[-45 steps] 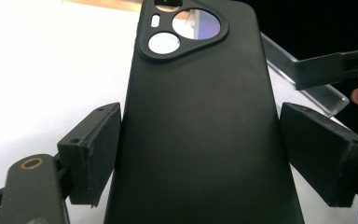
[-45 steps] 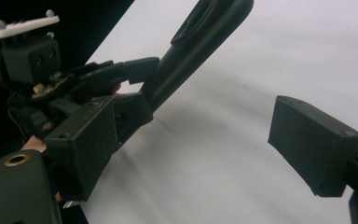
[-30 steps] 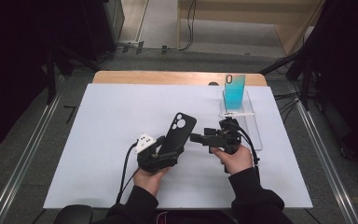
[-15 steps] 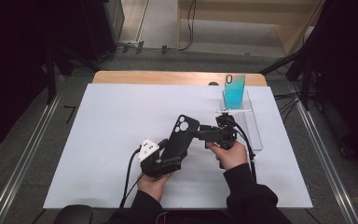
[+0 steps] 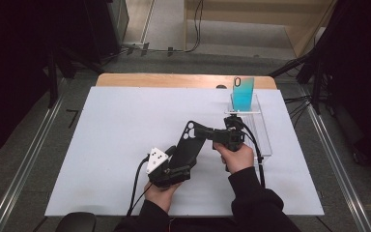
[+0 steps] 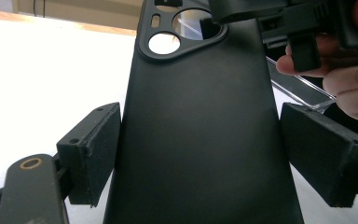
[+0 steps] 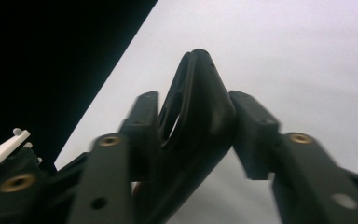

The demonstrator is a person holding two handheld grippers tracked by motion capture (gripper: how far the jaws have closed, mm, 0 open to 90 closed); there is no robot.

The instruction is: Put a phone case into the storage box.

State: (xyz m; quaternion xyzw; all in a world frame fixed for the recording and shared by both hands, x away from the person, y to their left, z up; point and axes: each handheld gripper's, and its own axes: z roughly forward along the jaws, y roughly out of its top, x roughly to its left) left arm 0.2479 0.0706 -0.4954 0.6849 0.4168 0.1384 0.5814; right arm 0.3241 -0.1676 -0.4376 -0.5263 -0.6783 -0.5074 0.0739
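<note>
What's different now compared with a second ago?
The right gripper swung in from beside the black phone case and its jaws have just been closing on the case's camera end. The left gripper holds the case's lower end as before; the blue phone stays on its stand.

Black sleeves; black grippers with brass-coloured screws, trailing black cables, left gripper (image 5: 174,166) white-plated

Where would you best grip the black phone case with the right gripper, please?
Probably at the camera-cutout end of the black phone case, pinching front and back from its right: the left gripper holds the lower edges, and the right gripper has just been closing there.
</note>
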